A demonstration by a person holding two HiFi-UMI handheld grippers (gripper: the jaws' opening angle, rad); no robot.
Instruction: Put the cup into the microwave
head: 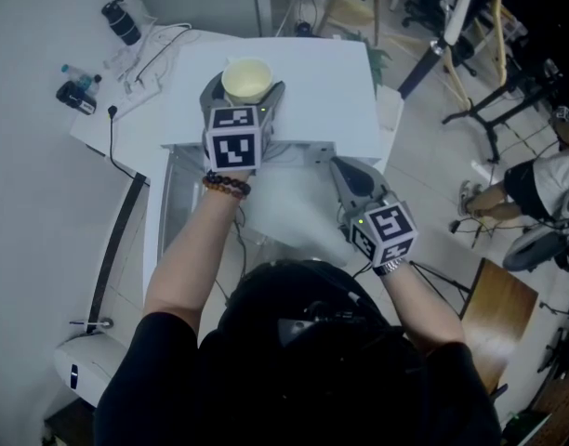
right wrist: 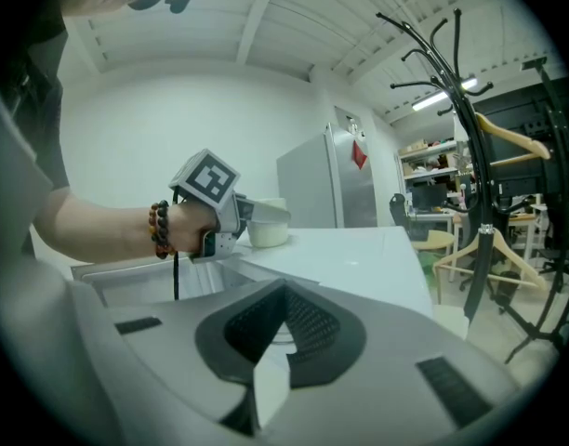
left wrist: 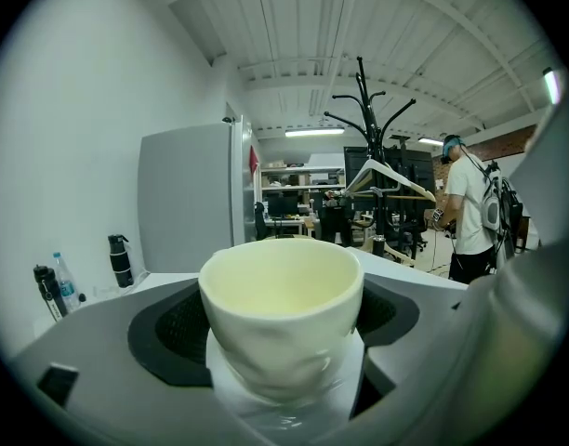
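Workshop room, white walls, beamed ceiling, coat rack and chairs at the back; a white counter on the left carries bottles and cables. The white microwave stands directly in front of the person. The space below its front edge looks open, but the door's position cannot be made out. Cup: cream, upright, empty, held over the front part of the microwave's top, not inside. Whether its base touches the top cannot be told. Left tool is clenched on the cup, dark pads on either side of its lower half and the rim left free. This grip probably keeps the cup level and lets it be set down on its base. Right tool is closed tight with nothing in it, parked low by the microwave's front right corner, well apart from the cup and likely just kept out of the way. Pose: left forearm reaches straight ahead, bead bracelet at the wrist, tool tipped slightly downward. Right arm is bent closer to the body, tool angled up and left toward the microwave. Judged step: cup must come down and go in through the front.
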